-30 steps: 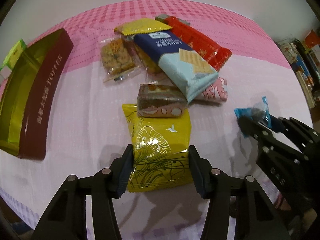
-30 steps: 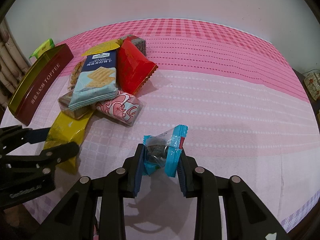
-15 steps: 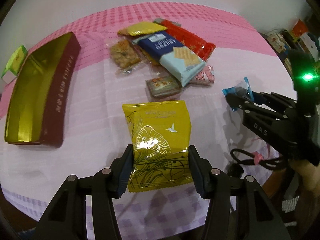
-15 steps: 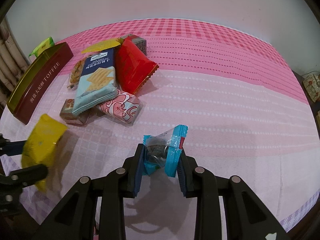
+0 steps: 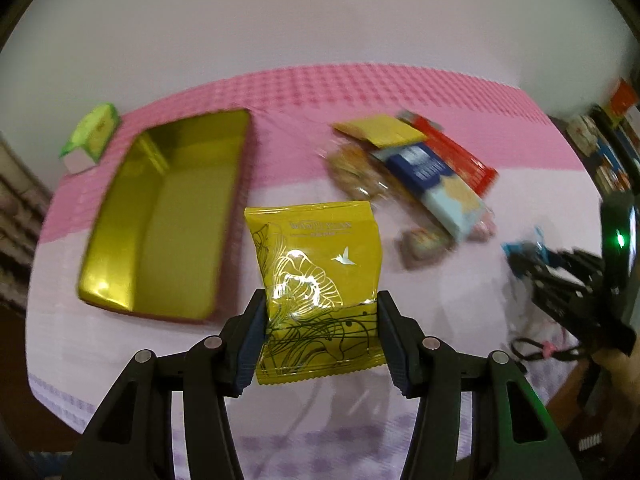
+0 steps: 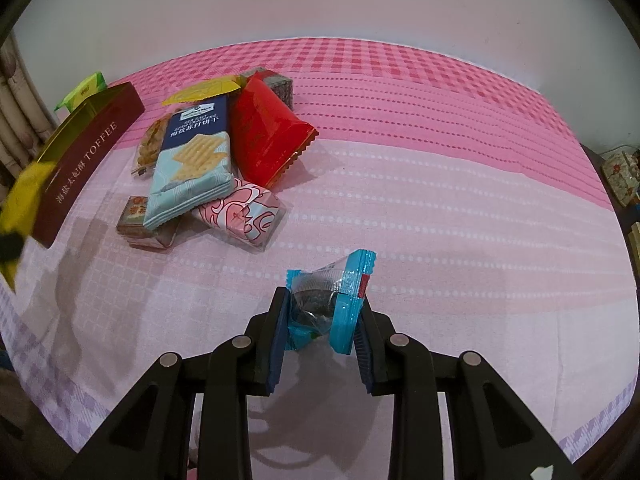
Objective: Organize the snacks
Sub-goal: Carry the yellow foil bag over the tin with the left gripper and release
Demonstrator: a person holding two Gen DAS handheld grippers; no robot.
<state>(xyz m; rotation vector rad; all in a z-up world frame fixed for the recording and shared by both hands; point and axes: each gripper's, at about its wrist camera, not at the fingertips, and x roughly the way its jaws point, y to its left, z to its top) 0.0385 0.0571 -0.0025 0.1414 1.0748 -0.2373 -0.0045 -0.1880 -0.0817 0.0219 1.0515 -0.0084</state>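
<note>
Left gripper (image 5: 320,340) is clamped on a yellow packet (image 5: 316,280) printed with a gold flower and a small white bird; both pads squeeze the packet's lower half, and it stands upright above the pink tablecloth (image 5: 360,92). At 10 o'clock from the packet lies an open gold-lined toffee tin (image 5: 168,216), showing nothing inside. A small green box (image 5: 92,136) sits just beyond the tin's far corner, at 11 o'clock. At 2 o'clock the remaining snacks are blurred.

Right gripper (image 6: 322,324) is closed on a small blue-edged wrapper (image 6: 332,300) with a dark sweet inside, pinched between the pads above the cloth. From this wrist view, the pile lies at 10 o'clock: a blue-and-teal cracker pack (image 6: 192,164) rests across a pink-patterned bar (image 6: 244,216) and a small brown wrapped cake (image 6: 140,220). A red packet (image 6: 268,136) lies touching the cracker pack's right side, with a clear bag of biscuits (image 6: 150,146) on its left. The tin's maroon side reads TOFFEE at 9 o'clock.
</note>
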